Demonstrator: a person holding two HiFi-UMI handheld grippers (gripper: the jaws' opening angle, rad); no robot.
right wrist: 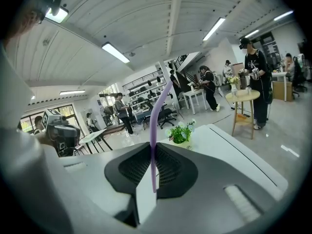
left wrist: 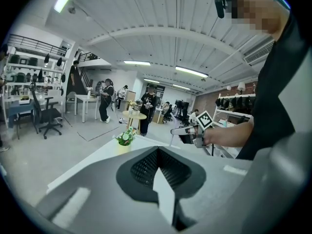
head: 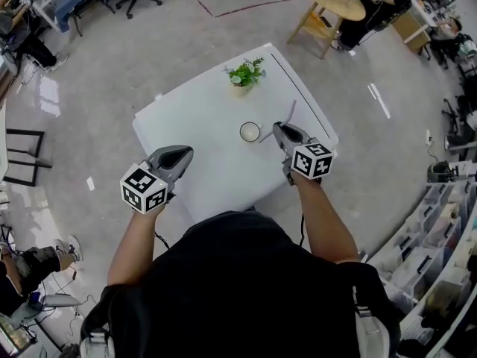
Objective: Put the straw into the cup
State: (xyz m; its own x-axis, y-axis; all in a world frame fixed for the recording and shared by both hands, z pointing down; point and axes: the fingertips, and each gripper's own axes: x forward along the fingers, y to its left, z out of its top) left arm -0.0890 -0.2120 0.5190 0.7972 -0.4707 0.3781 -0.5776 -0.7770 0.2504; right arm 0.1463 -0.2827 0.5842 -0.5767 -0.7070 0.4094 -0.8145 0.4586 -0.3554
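Observation:
A white cup [head: 250, 131] stands near the middle of the white table [head: 194, 118]. My right gripper [head: 279, 130] is just right of the cup, shut on a pale purple straw [head: 288, 113] that sticks up and away from the jaws. In the right gripper view the straw [right wrist: 154, 130] rises with a bent top, pinched between the closed jaws. My left gripper [head: 182, 154] hovers over the table's near left part, shut with nothing in it. The left gripper view shows its jaws [left wrist: 158, 152] closed and my right gripper [left wrist: 187, 130] beyond.
A small potted plant [head: 244, 75] sits at the table's far side, also seen as the plant [right wrist: 180, 133] in the right gripper view. A round wooden table [head: 333, 2] stands beyond. Office chairs, desks and several people surround the area; shelving runs along the right.

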